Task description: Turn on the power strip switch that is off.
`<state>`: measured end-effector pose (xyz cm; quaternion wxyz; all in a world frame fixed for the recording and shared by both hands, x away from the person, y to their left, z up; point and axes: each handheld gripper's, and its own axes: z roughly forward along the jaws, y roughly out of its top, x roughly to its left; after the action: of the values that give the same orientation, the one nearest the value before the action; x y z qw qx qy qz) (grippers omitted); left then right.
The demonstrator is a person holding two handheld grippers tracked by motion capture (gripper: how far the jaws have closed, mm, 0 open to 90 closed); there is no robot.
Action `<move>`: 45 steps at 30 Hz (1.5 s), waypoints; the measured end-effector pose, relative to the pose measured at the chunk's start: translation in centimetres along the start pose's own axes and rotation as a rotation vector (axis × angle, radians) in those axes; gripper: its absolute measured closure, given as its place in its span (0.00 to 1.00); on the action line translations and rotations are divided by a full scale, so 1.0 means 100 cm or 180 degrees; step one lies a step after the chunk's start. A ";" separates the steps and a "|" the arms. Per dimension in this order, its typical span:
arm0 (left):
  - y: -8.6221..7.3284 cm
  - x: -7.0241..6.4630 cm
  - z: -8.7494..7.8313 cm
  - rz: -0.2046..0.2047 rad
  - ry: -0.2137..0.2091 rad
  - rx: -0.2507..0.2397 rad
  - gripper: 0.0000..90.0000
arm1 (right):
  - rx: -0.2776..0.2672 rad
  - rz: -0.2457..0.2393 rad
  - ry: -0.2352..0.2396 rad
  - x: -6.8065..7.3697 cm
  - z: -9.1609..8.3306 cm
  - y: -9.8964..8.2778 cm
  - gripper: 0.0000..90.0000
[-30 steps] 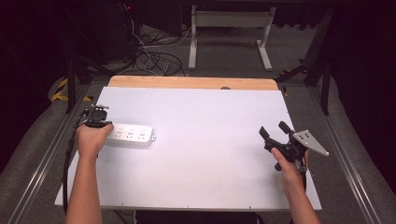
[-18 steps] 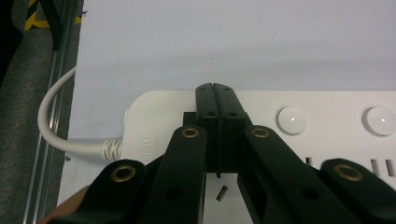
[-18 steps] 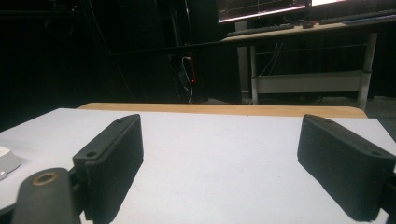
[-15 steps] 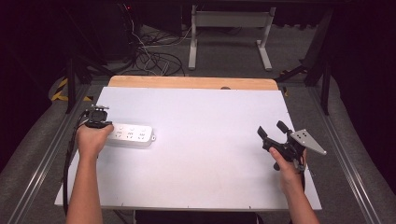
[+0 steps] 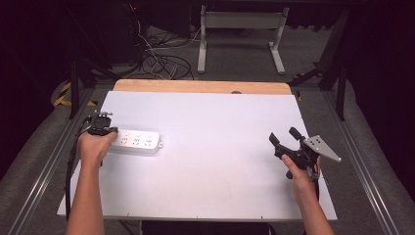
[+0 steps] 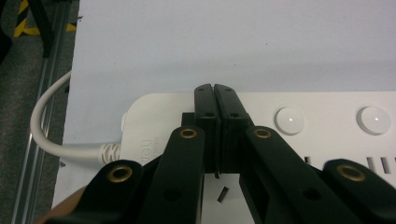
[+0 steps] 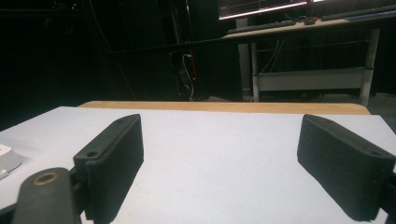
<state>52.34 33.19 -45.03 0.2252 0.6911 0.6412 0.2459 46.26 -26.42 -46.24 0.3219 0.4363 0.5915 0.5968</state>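
Note:
A white power strip [image 5: 137,141] lies flat near the left edge of the white table [image 5: 220,171]. My left gripper [image 5: 100,128] is at the strip's left end. In the left gripper view its black jaws [image 6: 215,88] are pressed together with nothing between them, tips over the strip [image 6: 327,116] beside two round white buttons. The strip's white cable [image 6: 46,121] curls off the table's edge. My right gripper [image 5: 285,136] hovers near the table's right side, far from the strip, with its fingers [image 7: 116,149] spread wide and nothing between them. The strip's corner [image 7: 7,158] shows at the left.
A wooden strip [image 5: 200,86] runs along the table's far edge. Metal rails [image 5: 49,161] flank both sides. Beyond the table stand a grey desk frame [image 5: 240,29] and tangled floor cables [image 5: 161,58]. Bare white tabletop lies between the two grippers.

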 end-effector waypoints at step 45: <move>-0.104 -0.016 -0.114 -0.0308 0.0134 -0.2561 0.96 | 0.0009 -0.0056 0.0080 0.009 0.007 0.001 0.18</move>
<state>37.03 32.37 -42.77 0.4758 0.5117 0.5301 0.4804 46.58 -25.33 -46.09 0.3190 0.4240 0.6002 0.5985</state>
